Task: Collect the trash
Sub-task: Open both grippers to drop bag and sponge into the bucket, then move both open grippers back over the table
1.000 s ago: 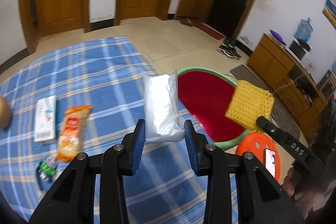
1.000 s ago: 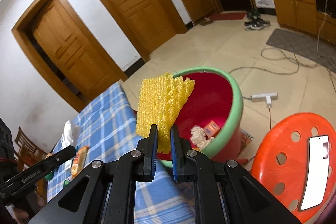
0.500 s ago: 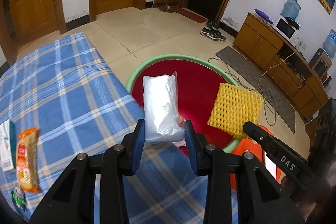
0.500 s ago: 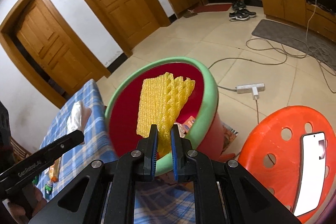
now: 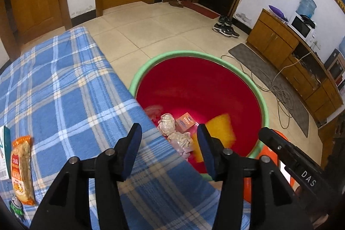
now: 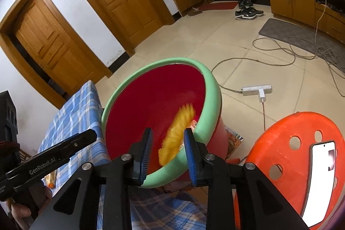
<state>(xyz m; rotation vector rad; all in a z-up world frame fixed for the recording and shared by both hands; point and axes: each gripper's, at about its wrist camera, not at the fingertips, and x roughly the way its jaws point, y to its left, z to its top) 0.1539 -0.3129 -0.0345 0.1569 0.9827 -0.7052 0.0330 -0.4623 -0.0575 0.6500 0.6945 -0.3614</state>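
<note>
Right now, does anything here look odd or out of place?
The yellow foam net is only a blur inside the red bin, apparently falling mid-drop. Both tools, left and right, are open and empty. A snack packet lies uncollected on the checked cloth.

Black left gripper (image 5: 168, 143) and right gripper (image 6: 167, 150) carry blue pads, silver screws.

Lettering on the two handheld tools

"DAS" stands in pale capitals on the black body of the right tool (image 5: 306, 176), seen from the left wrist just right of the red bin (image 5: 264, 109). "GenRobot.AI" runs along the left tool (image 6: 47, 162), seen from the right wrist left of that bin. Print on the orange snack packet (image 5: 21, 169) on the tabletop cannot be made out.
</note>
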